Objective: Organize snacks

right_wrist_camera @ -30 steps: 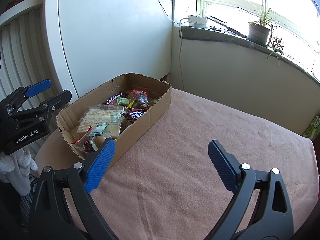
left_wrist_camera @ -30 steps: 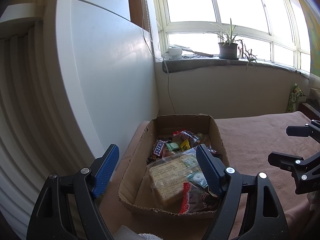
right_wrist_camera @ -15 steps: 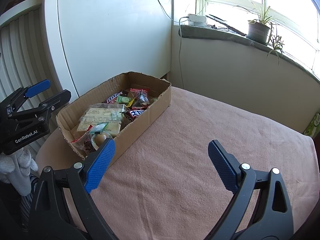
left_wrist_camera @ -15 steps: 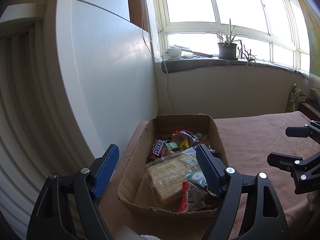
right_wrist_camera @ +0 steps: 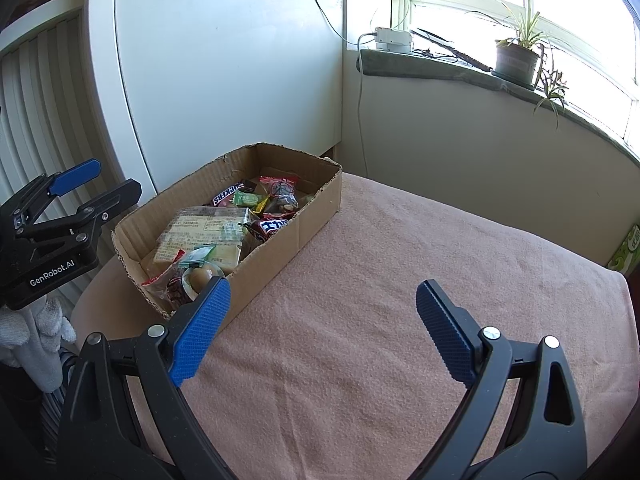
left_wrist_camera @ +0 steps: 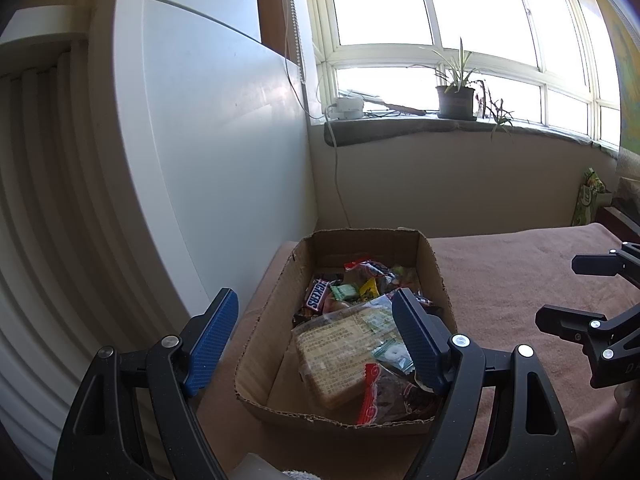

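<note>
Right now every snack in view lies inside the one cardboard box (right_wrist_camera: 256, 256) at the counter's (right_wrist_camera: 400, 300) left edge; the pink cloth beside it carries no snack. That fits either a sorting that is finished or a box waiting to be unpacked, and nothing here settles which. Inside I count one large clear-wrapped cracker pack (left_wrist_camera: 344, 344), two Snickers bars (right_wrist_camera: 227, 194), one red-edged dark packet (left_wrist_camera: 394, 394) at the near end, one small cup-like item (right_wrist_camera: 200, 276), and a cluster of small wrapped sweets (left_wrist_camera: 360, 286) too jumbled to count surely. Both claws, left (left_wrist_camera: 316, 340) and right (right_wrist_camera: 320, 328), are spread wide and grasp nothing, the left hovering over the box, the right over bare cloth.
</note>
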The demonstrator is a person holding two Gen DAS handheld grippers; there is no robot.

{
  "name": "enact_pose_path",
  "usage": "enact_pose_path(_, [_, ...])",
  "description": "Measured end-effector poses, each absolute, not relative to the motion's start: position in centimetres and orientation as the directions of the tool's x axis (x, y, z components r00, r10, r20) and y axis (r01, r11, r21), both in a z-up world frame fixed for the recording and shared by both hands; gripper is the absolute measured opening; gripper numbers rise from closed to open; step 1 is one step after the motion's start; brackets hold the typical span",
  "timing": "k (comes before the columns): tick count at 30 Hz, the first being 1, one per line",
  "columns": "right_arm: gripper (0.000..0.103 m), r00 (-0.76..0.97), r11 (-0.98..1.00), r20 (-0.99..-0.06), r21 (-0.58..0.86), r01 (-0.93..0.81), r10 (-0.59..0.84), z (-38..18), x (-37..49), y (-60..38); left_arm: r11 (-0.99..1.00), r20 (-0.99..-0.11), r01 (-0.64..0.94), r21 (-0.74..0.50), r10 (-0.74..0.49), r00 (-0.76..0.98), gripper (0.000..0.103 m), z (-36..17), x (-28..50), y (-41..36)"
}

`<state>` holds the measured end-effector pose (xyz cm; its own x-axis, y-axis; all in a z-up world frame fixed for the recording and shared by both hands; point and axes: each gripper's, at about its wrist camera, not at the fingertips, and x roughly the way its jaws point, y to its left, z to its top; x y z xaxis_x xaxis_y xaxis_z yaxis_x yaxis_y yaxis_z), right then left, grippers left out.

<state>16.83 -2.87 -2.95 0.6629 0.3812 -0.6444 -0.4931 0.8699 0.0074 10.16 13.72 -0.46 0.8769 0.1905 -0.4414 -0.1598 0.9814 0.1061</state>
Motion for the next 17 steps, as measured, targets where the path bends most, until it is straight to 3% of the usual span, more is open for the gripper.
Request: enact_pose_path(17, [0.096,0.662,0.872,-0.649,0.007,-0.489,0.376,-3.12,16.82,-2.76,0.981,-0.445,-0.163,0.107,0.193,0.874,0.079,-0.52,10.25,13.70])
